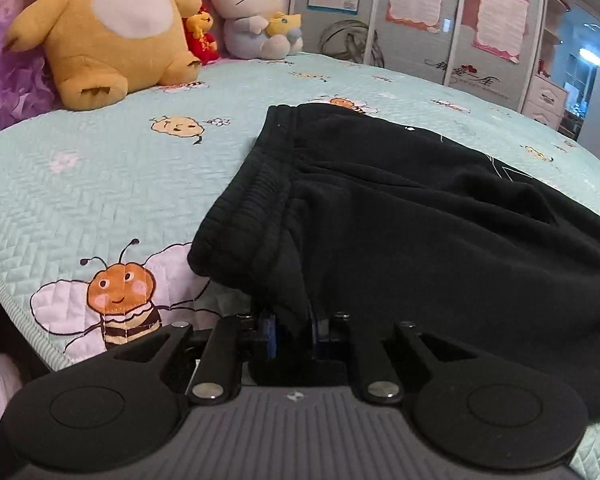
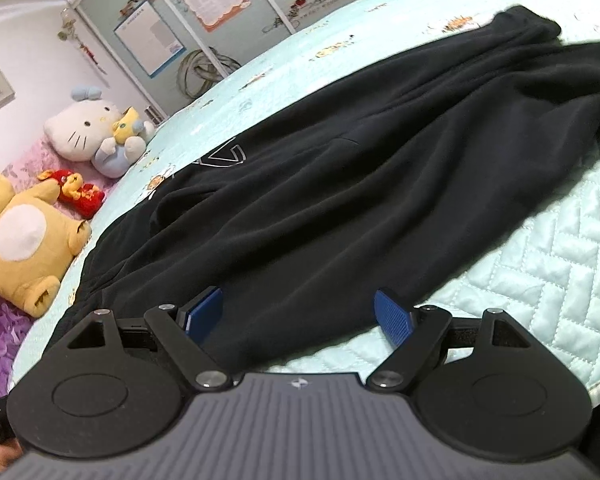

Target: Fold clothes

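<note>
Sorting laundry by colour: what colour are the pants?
Black pants, with a thin white outline logo; the right wrist view shows it best.

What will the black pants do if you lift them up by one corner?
The black pants will probably flop and hang down, since the cloth already lies in soft folds and wrinkles. The left gripper, shut on an edge near the ribbed waistband, bunches it easily. The fabric looks thick, so it may drag a bit on the quilted bedspread rather than slide.
</note>
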Demonstrator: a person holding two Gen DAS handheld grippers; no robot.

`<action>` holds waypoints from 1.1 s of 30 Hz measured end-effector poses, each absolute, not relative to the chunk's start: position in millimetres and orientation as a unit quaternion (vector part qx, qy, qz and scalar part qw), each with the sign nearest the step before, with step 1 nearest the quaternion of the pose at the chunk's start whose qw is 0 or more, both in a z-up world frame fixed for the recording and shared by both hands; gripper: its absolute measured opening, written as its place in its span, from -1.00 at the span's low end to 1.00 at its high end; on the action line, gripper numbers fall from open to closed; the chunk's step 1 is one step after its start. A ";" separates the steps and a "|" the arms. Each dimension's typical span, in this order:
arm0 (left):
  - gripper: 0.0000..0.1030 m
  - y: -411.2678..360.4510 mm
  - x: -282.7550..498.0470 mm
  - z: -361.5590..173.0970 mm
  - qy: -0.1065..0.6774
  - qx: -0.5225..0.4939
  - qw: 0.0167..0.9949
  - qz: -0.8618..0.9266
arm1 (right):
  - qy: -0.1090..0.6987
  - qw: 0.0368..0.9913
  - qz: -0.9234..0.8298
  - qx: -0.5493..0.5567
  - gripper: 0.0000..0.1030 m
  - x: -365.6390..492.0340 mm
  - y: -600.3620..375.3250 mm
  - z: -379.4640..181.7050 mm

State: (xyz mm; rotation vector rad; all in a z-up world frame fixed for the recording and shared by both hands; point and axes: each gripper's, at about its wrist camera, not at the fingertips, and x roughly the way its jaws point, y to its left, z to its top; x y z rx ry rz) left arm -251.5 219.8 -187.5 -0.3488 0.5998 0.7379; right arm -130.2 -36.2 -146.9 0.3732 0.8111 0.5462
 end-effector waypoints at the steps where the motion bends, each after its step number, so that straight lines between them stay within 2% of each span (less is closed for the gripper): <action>1: -0.74 219.4 -251.0 -187.8 0.287 -0.166 0.875 0.353 | 0.387 0.867 0.262 0.174 0.61 -131.0 -34.5 -145.9; 3: -0.67 218.4 -251.8 -188.9 0.285 -0.156 0.877 0.353 | 0.390 0.866 0.268 0.164 0.61 -130.7 -26.6 -143.0; 9: -0.42 221.1 -253.0 -193.0 0.273 -0.152 0.882 0.353 | 0.400 0.839 0.357 0.094 0.60 -128.6 78.3 -95.3; 18: -0.24 213.9 -249.0 -199.1 0.271 -0.120 0.890 0.347 | 0.414 0.773 0.481 -0.013 0.61 -124.3 242.0 -27.7; 22: -0.23 215.8 -250.2 -199.5 0.270 -0.122 0.892 0.343 | 0.479 0.726 0.485 -0.090 0.60 -117.2 372.9 -53.3; 27: -0.14 223.5 -253.1 -199.9 0.270 -0.139 0.892 0.335 | 0.496 0.707 0.447 -0.233 0.59 -132.7 474.5 -104.5; 28: -0.14 224.8 -254.1 -199.8 0.269 -0.142 0.893 0.333 | 0.493 0.706 0.435 -0.263 0.47 -134.5 484.3 -115.0; 29: -0.14 226.0 -255.3 -199.5 0.268 -0.146 0.893 0.330 | 0.483 0.711 0.421 -0.289 0.09 -134.7 483.8 -121.5; 31: -0.14 229.3 -258.0 -198.7 0.265 -0.156 0.894 0.325 | 0.472 0.727 0.411 -0.284 -0.17 -127.7 465.2 -118.1; 32: -0.13 231.4 -258.9 -198.3 0.263 -0.164 0.894 0.323 | 0.469 0.734 0.411 -0.268 -0.44 -123.1 453.6 -112.7; 33: -0.11 232.7 -259.4 -197.8 0.262 -0.170 0.894 0.322 | 0.467 0.742 0.412 -0.248 -0.58 -117.8 439.6 -105.2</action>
